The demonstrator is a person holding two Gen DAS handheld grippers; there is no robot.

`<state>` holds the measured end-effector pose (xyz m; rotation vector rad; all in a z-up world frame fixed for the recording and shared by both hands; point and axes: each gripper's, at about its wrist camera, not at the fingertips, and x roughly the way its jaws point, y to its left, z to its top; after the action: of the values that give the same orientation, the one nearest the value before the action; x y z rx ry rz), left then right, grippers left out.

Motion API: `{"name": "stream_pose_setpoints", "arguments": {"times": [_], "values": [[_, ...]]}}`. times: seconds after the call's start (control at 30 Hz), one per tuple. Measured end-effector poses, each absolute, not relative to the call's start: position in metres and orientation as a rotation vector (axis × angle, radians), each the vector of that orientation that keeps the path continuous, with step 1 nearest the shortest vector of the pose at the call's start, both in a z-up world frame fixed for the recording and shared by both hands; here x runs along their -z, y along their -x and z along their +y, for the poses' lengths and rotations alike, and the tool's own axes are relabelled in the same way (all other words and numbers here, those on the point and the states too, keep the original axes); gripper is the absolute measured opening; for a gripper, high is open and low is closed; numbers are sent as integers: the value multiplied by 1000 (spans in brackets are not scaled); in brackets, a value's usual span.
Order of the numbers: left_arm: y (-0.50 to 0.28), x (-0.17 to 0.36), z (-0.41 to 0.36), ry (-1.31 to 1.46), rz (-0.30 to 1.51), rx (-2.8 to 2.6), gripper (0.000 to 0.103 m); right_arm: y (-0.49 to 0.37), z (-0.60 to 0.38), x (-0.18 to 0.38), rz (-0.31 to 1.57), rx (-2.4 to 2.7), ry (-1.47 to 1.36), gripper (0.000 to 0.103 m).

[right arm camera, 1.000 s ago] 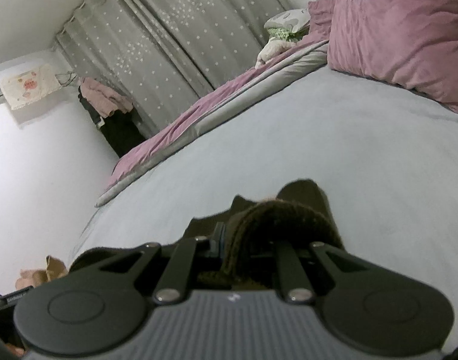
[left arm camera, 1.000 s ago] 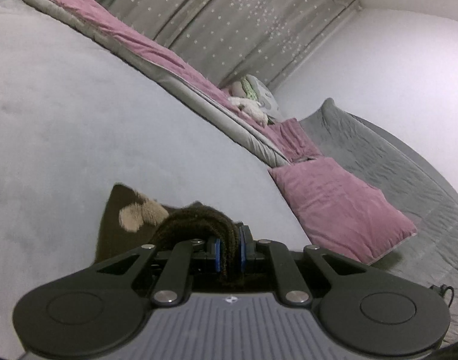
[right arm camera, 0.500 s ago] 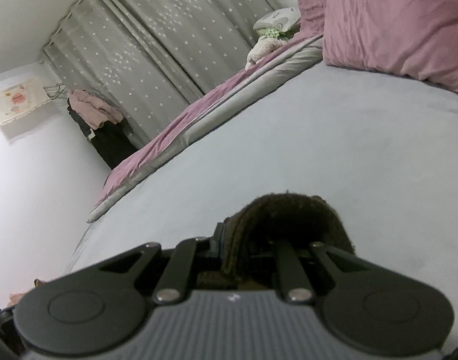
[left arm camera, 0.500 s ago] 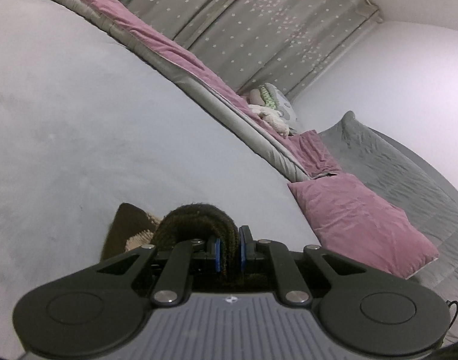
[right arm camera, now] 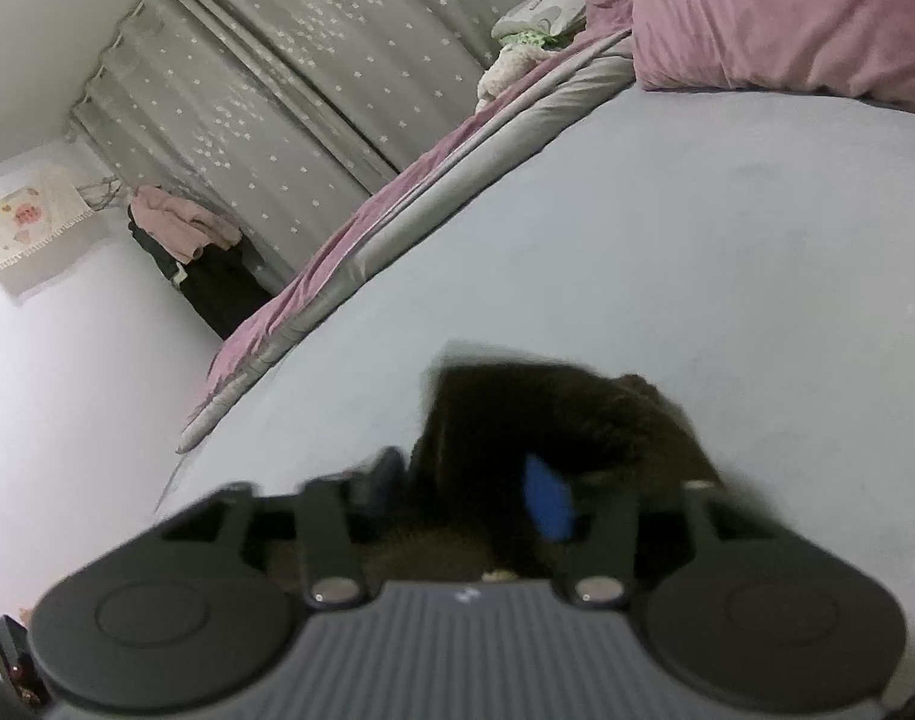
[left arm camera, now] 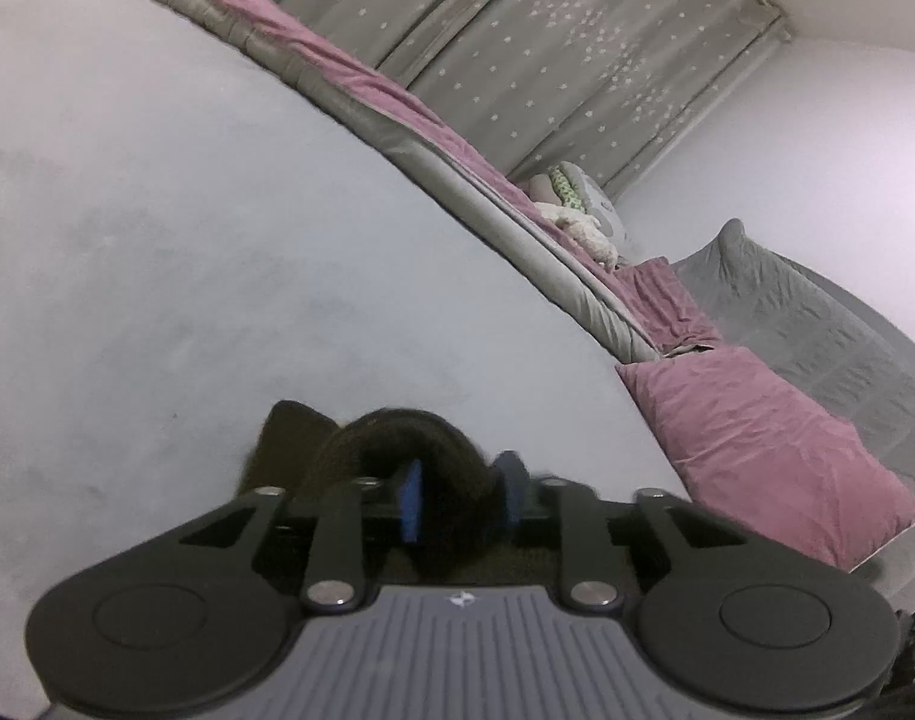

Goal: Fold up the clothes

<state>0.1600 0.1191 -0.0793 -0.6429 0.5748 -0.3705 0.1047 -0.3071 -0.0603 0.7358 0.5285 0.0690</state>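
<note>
A dark brown fuzzy garment [left arm camera: 397,444] lies bunched on the pale grey bed sheet [left arm camera: 187,300], right in front of both grippers. My left gripper [left arm camera: 459,492] is low over the sheet and its jaws are opening. A thick fold of the garment still sits between the blue pads [left arm camera: 410,501], loose rather than pinched. In the right wrist view the same garment [right arm camera: 553,414] is blurred. My right gripper [right arm camera: 463,489] is opening wide, with the cloth lying slack between its fingers and one blue pad [right arm camera: 546,507] showing.
A pink pillow [left arm camera: 757,456] lies to the right on the bed, and it also shows in the right wrist view [right arm camera: 787,18]. A folded pink and grey quilt [left arm camera: 397,108] runs along the far edge, with a soft toy [left arm camera: 583,228] on it. Star-dotted curtains [right arm camera: 313,90] and hanging clothes [right arm camera: 187,240] stand behind.
Both grippers have sunk toward the sheet with the garment. Both were shut on its fold and now stand parted, the right one wider. The beige patch beside the left gripper is no longer visible.
</note>
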Motion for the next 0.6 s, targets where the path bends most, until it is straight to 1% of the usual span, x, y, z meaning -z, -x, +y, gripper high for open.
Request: {"name": "stream_pose_setpoints", "arguments": {"times": [0.03, 0.07, 0.1, 0.13, 0.3, 0.43, 0.6], "values": [[-158, 78, 119, 636, 569, 366, 43, -104, -308, 61, 525, -77, -739, 72], [-157, 77, 119, 631, 566, 362, 46, -104, -309, 62, 522, -86, -743, 75], [-155, 76, 119, 626, 562, 357, 50, -104, -310, 62, 520, -92, -746, 76], [-153, 75, 119, 621, 558, 353, 51, -103, -311, 62, 518, -89, -746, 76], [-144, 67, 127, 569, 596, 294, 53, -94, -312, 58, 517, -57, -743, 81], [-132, 62, 137, 569, 616, 218, 53, -78, -309, 48, 511, -6, -694, 82], [-112, 54, 132, 559, 567, 223, 53, -62, -297, 36, 499, 35, -626, 82]]}}
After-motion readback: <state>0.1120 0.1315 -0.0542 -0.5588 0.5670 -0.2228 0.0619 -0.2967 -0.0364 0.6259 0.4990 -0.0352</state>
